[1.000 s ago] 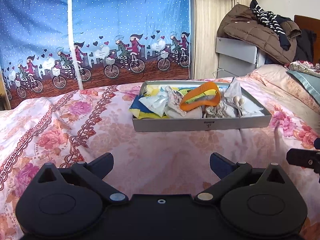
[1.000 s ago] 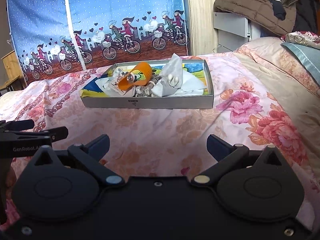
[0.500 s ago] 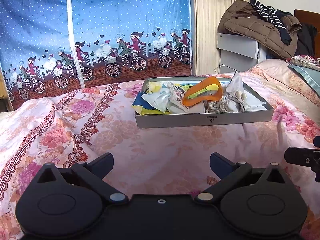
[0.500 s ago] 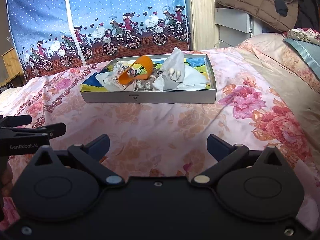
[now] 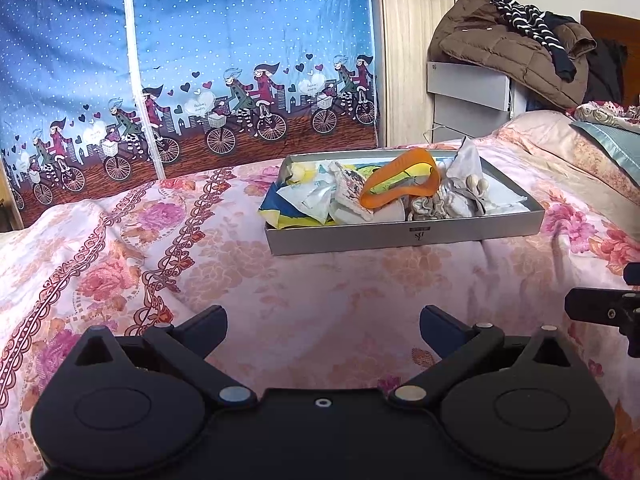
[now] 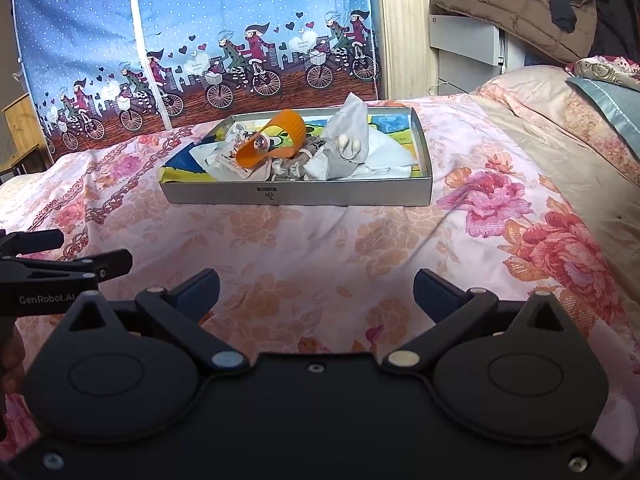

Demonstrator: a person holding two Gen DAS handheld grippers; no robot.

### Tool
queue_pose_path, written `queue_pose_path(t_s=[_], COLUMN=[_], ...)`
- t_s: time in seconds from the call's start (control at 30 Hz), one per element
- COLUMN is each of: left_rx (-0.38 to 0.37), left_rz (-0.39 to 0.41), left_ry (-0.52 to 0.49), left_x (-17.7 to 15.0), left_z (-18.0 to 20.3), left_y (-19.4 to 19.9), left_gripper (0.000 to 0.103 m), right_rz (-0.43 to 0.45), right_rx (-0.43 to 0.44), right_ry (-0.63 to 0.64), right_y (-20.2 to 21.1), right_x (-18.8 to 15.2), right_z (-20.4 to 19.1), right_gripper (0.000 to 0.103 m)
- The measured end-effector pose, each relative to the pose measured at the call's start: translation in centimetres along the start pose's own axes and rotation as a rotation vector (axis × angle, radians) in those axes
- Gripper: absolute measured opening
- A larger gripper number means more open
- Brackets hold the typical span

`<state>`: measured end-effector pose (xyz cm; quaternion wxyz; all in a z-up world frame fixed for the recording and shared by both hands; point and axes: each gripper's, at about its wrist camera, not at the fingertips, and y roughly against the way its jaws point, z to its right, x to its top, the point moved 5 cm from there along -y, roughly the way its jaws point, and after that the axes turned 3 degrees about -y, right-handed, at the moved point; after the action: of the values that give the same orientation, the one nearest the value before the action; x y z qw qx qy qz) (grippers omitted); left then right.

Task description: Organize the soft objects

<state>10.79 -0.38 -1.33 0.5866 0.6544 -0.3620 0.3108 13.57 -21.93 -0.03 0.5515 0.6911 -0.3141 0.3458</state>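
Note:
A shallow grey box (image 5: 404, 234) (image 6: 296, 196) sits on the floral bed cover ahead of both grippers. It holds a pile of soft things: an orange band (image 5: 400, 184) (image 6: 276, 140), white and grey cloths (image 5: 460, 196) (image 6: 348, 148), a yellow and blue fabric (image 5: 288, 216) and small packets. My left gripper (image 5: 322, 320) is open and empty, well short of the box. My right gripper (image 6: 316, 288) is open and empty, also short of the box. Each gripper shows at the edge of the other's view.
A blue wardrobe cover with cyclists (image 5: 200, 60) stands behind the bed. A brown jacket (image 5: 508, 44) lies on a grey cabinet at the back right. Pillows (image 6: 612, 92) lie at the far right. A wooden stool (image 6: 20, 136) stands at the left.
Both grippers have drawn back and risen slightly, so the box sits a little farther off. The jaws have stayed open and nothing in the box has moved.

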Motion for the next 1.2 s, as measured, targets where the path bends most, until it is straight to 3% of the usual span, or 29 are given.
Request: queue_pose_path(t_s=[1.2], left_rx=[-0.014], left_rz=[-0.015], left_ry=[-0.019], left_x=[-0.39], left_z=[0.22], left_y=[-0.31], left_gripper=[0.102], right_rz=[-0.002], right_rx=[0.0], right_ry=[0.001], right_y=[-0.09], right_x=[0.02], right_z=[0.06], right_gripper=[0.103])
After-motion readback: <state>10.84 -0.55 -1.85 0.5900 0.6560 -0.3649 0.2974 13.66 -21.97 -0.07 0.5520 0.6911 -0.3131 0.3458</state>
